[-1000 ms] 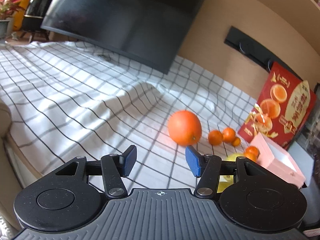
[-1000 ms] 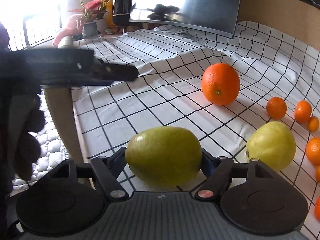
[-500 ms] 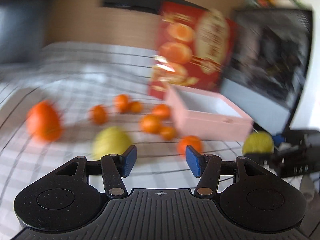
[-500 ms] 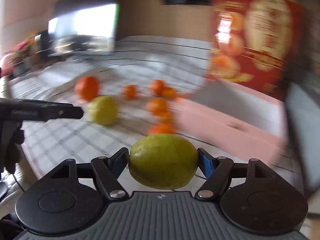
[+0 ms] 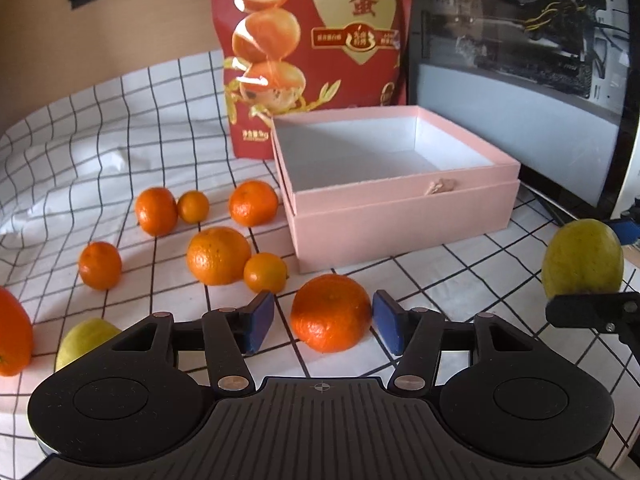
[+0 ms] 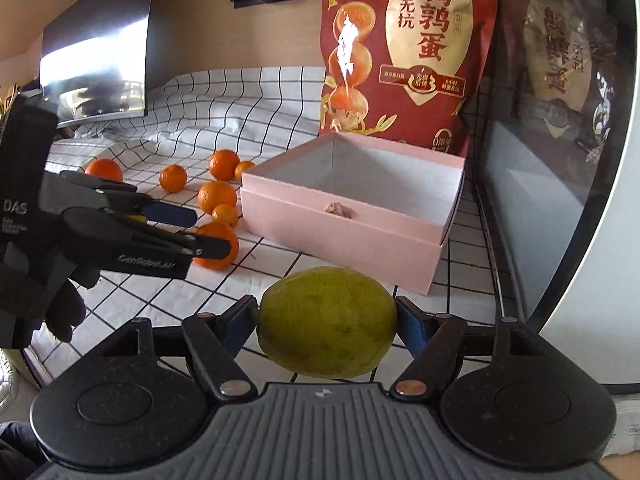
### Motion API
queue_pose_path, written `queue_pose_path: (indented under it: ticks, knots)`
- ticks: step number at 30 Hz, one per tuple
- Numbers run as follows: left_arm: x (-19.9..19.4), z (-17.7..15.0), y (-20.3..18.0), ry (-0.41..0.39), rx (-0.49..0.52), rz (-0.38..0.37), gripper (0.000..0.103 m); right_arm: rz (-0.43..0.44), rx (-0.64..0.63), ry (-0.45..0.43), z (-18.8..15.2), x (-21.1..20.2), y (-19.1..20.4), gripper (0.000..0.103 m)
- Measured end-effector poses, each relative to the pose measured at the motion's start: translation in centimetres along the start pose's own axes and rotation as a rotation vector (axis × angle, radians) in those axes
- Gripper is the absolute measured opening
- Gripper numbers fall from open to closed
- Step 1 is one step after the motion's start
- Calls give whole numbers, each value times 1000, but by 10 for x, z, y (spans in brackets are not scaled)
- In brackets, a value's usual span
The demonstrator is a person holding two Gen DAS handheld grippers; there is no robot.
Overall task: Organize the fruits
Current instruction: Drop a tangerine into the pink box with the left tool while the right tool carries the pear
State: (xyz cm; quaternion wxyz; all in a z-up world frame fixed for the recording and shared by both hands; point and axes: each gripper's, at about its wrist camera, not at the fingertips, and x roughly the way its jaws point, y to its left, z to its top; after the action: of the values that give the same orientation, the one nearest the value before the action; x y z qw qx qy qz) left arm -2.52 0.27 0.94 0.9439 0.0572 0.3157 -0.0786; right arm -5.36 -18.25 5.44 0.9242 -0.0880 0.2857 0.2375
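Left claw (image 5: 324, 322) opening, right claw (image 6: 326, 322) clamped

Both tongs are matte black plastic, finely speckled: a ribbed central plate, two round lobes with recessed discs, and linkage arms pinned by copper-coloured rivets. The left tongs (image 5: 323, 322) carry blue pads (image 5: 261, 322); their side bears white lettering. The right tongs (image 6: 327, 322) match. A black glove (image 6: 66, 308) covers the hand.

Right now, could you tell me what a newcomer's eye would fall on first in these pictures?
Probably the yellow-green lemon clamped in the right gripper, just short of the open pink box. Next, the mandarin on the checked cloth between the opening left gripper pads, untouched. Behind stands a tall red pouch.
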Motion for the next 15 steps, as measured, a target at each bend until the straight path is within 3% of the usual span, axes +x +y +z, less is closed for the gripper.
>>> queue_pose_path:
  ticks: [4,5,8,10,13,15]
  knots:
    - [9,0,-4,19,17,-1,59,1,13,20,0,3,0,74]
    - [11,-1,-5,24,24,-3,52,-3,16,23,0,3,0,74]
    - [8,-2,-7,-1,14,-7,51,-11,22,24,3,3,-2,74]
    - [-3,1,-3,-44,-35,-53,51,-14,30,17,6,1,-3,74]
    - [-21,30,4,-131,-91,-109,51,-15,29,-14,9,-9,-5,74]
    - [-22,68,7,-183,-116,-129,51,-20,23,-28,13,-13,-5,74]
